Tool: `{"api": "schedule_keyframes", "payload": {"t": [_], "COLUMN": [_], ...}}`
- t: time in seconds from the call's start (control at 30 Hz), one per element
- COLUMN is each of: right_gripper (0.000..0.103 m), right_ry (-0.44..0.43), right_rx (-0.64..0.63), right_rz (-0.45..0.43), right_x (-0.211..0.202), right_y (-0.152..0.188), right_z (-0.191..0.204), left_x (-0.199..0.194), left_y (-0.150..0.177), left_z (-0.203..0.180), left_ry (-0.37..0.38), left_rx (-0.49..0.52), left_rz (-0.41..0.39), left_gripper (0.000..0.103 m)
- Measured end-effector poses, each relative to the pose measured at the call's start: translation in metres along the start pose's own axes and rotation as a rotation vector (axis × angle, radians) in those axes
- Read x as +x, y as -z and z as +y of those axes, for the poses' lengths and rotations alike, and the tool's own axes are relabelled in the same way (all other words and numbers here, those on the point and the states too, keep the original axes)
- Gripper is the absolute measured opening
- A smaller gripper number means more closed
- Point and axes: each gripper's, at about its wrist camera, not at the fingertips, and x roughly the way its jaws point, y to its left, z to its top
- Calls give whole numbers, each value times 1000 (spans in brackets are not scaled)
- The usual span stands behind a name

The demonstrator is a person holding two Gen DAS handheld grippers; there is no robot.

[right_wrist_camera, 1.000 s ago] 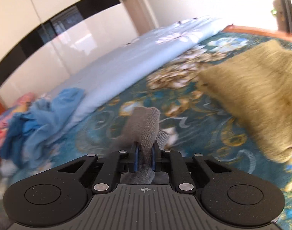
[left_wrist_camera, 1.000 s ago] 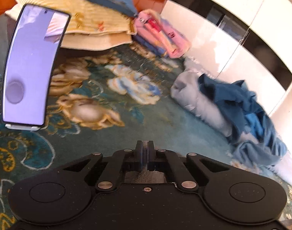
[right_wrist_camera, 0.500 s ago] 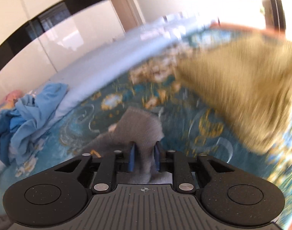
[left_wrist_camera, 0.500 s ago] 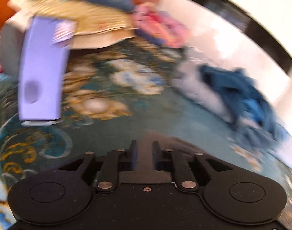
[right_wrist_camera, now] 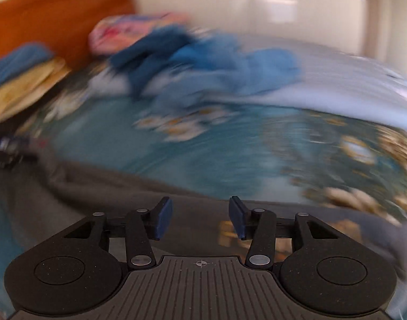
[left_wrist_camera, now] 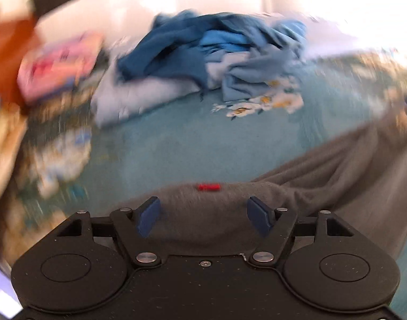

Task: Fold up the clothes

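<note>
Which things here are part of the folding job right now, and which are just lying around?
In the job:
- grey knit garment spread on the bed
- left gripper, open over it
- right gripper, open over it

Lying about:
- heap of blue clothes
- pink patterned bundle
- teal floral bedspread
- pale blue sheet

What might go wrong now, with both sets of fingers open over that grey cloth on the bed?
The grey garment lies rumpled with deep creases, so any fold made now may come out crooked. The left gripper and right gripper both stand open, nothing pinned, so the cloth could slide on the teal floral bedspread. The blue clothes pile sits close behind; a wide sweep might drag it in. Both views are blurred, so aim is uncertain.
</note>
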Motion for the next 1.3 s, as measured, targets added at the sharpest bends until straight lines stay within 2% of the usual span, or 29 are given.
{"api": "schedule_keyframes", "payload": {"t": [0.1, 0.2, 0.4, 0.5, 0.53, 0.57, 0.63, 0.7, 0.87, 0.97, 1.17, 1.2, 1.23, 1.3], "right_gripper": [52, 52, 52, 51, 48, 47, 27, 15, 6, 6, 9, 11, 22, 26], "right_ry": [-79, -108, -139, -157, -157, -152, -146, -139, -138, -105, -76, -74, -69, -59], "right_rx": [-100, -178, -253, -270, -279, -286, -279, -245, -167, -115, -75, -61, -47, -7], "right_rz": [56, 85, 141, 168, 177, 186, 187, 173, 128, 82, 120, 106, 88, 32], "right_x": [25, 39, 59, 68, 70, 72, 74, 72, 66, 66, 80, 77, 72, 54], "right_y": [-12, -21, -26, -19, -17, -14, -11, -10, -13, -18, -20, -20, -21, -22], "right_z": [17, 28, 36, 39, 40, 41, 43, 42, 34, 27, 28, 27, 26, 21], "left_x": [4, 17, 34, 42, 43, 44, 44, 43, 42, 47, 55, 50, 43, 27], "left_y": [-4, -10, -6, 1, 4, 6, 10, 13, 14, 14, 14, 13, 12, 12], "left_z": [5, 9, 9, 13, 13, 14, 12, 10, 18, 26, 29, 31, 33, 37], "left_ry": [15, 36, 120, 141, 144, 145, 126, 93, 40, 16, 9, 22, 37, 68], "left_rx": [85, 153, 202, 166, 153, 140, 127, 105, -36, -126, -204, -227, -250, -297], "left_rz": [-5, 12, 42, 38, 33, 29, 14, -3, -35, -36, -16, -20, -25, -49], "left_gripper": [75, 75, 75, 71, 68, 60, 50, 41, 24, 23, 29, 29, 30, 41]}}
